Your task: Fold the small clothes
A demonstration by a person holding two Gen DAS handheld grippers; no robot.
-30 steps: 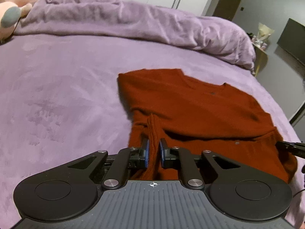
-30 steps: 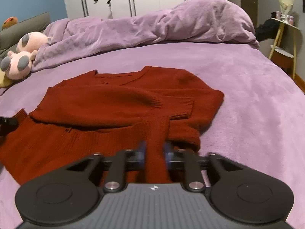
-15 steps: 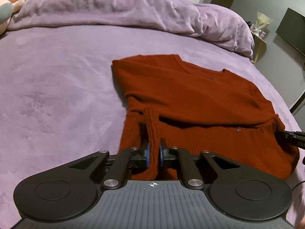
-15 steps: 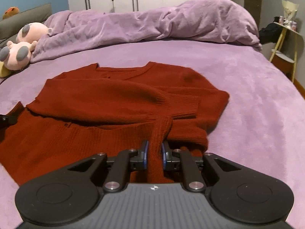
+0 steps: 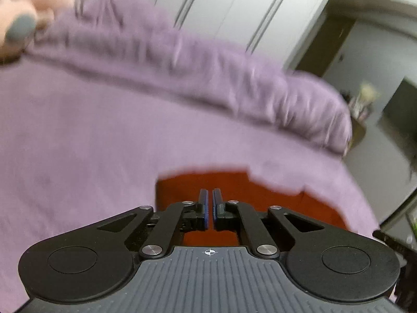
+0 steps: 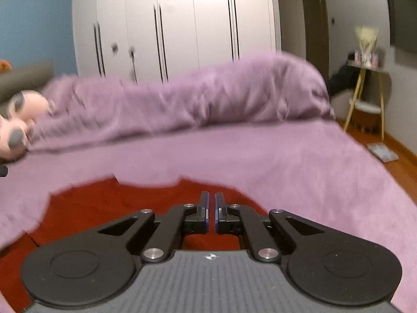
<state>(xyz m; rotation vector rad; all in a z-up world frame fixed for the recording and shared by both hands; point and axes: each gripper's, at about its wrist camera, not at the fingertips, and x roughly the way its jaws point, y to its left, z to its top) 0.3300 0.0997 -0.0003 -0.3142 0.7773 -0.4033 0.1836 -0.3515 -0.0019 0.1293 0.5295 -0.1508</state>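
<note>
A red knitted sweater (image 5: 234, 182) lies on the purple bed (image 5: 78, 143). It also shows in the right wrist view (image 6: 104, 208). My left gripper (image 5: 209, 195) is over the sweater's near left part, its jaws nearly closed with a thin gap, and I cannot see cloth between the blue pads. My right gripper (image 6: 211, 198) is over the sweater's right part, its jaws also nearly closed with a narrow gap. Both views are blurred and the gripper bodies hide the sweater's near part.
A rumpled purple duvet (image 6: 182, 99) lies across the far side of the bed. A pink plush toy (image 6: 18, 120) sits at the far left. White wardrobes (image 6: 169, 26) stand behind. A side table (image 6: 365, 91) stands at the right.
Both grippers have swung forward and up over the sweater. The sweater hem seen between each pair of pads earlier no longer shows there. The views now tilt toward the wardrobes.
</note>
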